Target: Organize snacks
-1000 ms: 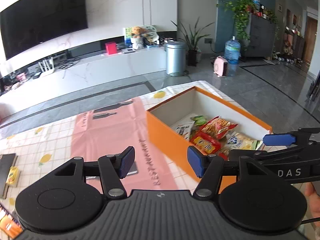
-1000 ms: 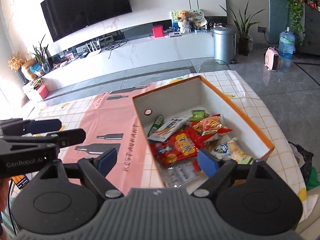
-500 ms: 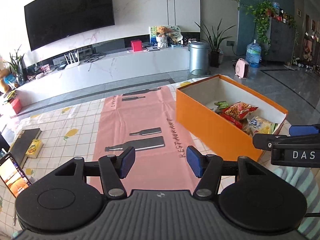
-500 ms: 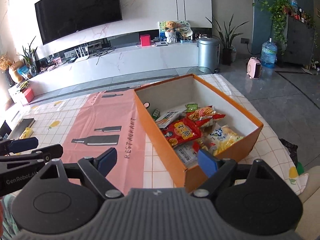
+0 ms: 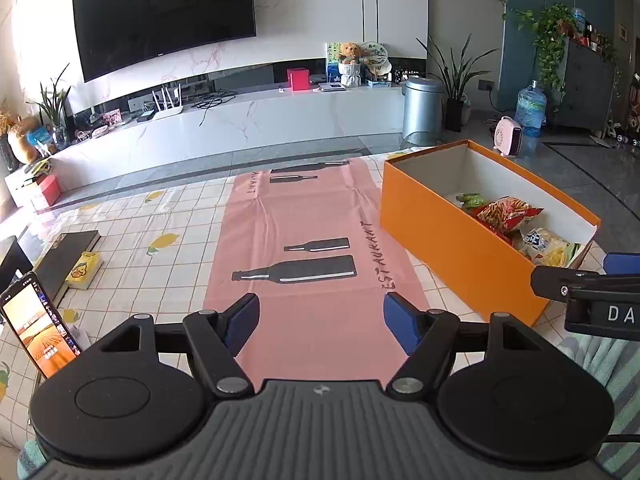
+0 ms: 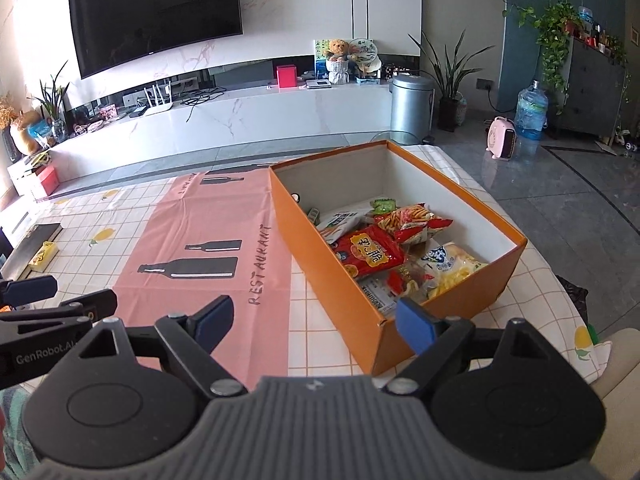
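Observation:
An orange box stands on the table's right side, with several snack packs inside, among them a red pack and a pale yellow pack. The box also shows in the left wrist view. My right gripper is open and empty, held back from the box's near corner. My left gripper is open and empty over the near end of the pink mat. Each gripper shows at the edge of the other's view.
A phone with a lit screen leans at the table's left edge. A dark book with a small yellow box beside it lies at the left. The checked tablecloth covers the table.
Both grippers have drawn back and up from the box toward the table's near edge. Both stay open and empty. The box and snacks have not moved.

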A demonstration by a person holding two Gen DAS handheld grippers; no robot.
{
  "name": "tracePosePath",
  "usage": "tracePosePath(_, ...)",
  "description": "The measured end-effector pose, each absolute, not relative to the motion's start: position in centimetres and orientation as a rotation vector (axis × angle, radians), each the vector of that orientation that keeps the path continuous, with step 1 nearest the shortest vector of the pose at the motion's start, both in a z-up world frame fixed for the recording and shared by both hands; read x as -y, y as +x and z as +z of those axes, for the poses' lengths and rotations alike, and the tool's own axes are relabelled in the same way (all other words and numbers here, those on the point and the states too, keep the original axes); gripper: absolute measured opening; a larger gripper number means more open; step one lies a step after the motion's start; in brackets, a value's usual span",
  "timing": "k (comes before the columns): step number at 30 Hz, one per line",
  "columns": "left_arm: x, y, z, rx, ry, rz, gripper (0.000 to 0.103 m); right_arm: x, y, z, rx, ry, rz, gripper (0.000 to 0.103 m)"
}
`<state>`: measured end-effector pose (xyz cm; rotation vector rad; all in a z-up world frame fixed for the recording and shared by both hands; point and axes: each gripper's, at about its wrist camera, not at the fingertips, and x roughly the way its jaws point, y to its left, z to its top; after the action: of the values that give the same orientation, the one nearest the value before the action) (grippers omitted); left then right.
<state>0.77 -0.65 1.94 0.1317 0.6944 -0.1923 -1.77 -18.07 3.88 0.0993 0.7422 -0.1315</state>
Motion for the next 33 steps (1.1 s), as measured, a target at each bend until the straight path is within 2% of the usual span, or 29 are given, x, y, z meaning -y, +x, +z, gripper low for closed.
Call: tracePosePath(33,0.78,0.82,2.11,-0.709,0.154,-0.153,0.087,17.62,-1.69,3.29,-0.753,0.087,-0.108,0.089)
